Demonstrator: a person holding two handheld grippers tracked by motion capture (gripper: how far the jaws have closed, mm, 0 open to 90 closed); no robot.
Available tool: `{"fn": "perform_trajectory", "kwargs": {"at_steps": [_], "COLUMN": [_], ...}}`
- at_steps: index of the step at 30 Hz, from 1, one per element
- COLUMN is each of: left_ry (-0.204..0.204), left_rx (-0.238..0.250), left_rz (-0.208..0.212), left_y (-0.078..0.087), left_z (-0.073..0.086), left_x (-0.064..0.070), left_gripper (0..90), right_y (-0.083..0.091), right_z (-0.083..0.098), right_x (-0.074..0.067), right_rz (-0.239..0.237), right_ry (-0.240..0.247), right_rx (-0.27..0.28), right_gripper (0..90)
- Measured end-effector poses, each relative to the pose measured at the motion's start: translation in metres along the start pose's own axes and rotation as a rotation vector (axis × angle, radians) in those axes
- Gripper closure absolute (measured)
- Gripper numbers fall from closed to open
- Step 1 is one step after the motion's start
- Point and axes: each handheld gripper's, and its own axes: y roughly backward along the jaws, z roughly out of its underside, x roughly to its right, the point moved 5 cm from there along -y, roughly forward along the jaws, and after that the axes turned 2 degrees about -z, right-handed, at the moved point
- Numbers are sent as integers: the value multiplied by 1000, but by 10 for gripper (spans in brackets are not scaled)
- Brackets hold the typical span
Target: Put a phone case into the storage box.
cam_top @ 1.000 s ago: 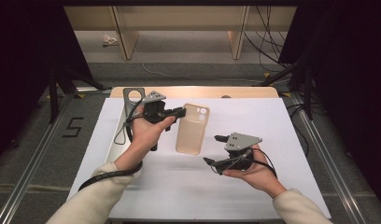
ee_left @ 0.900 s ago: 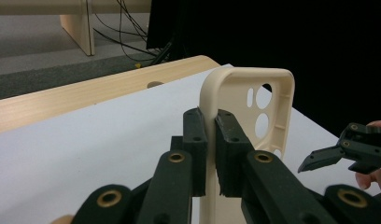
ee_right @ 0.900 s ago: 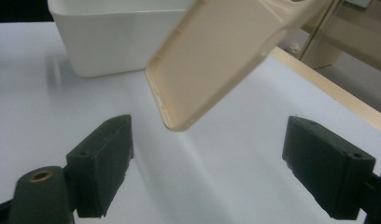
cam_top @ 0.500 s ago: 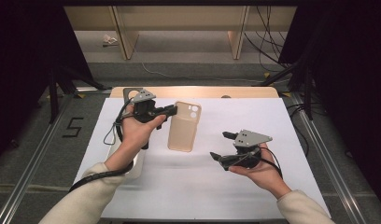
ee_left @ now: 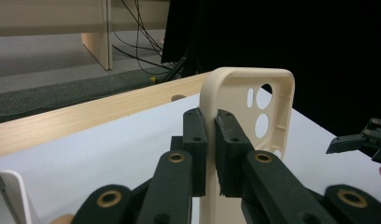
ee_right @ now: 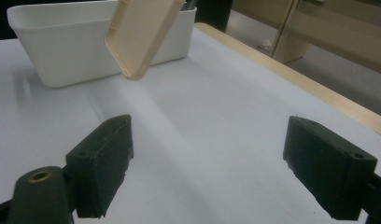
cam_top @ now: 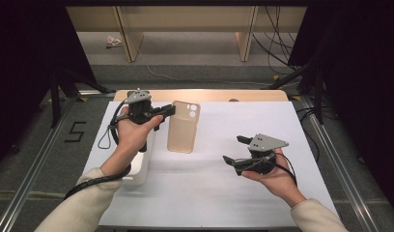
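Phone case (cam_top: 183, 126), held clear of the surface just right of the white bin (cam_top: 139, 166): light, thin, flexible, probably slick. Left gripper (ee_left: 211, 126) clamped on its side rim, the stiffest hold. Right gripper (cam_top: 237, 151) jaws apart, empty.

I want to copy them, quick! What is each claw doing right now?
Left gripper: closed, holding the phone case by its edge.
Right gripper: open, holding nothing.
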Motion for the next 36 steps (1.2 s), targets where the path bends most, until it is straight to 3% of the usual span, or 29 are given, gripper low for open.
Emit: {"fn": "perform_trajectory", "kwargs": {"at_steps": [8,36], "left_ry": [7,20], "left_rx": [17,52], "left_rz": [-14,-52], "left_y": [7,24], "left_z": [-3,-12], "left_x": [-8,-28], "left_gripper": [835,835], "right_y": [8,23], "right_z": [3,12], "right_x": [6,18], "right_rz": [20,64], "right_ry": [-29,-63], "right_rx": [10,20], "right_gripper": [169,168]}}
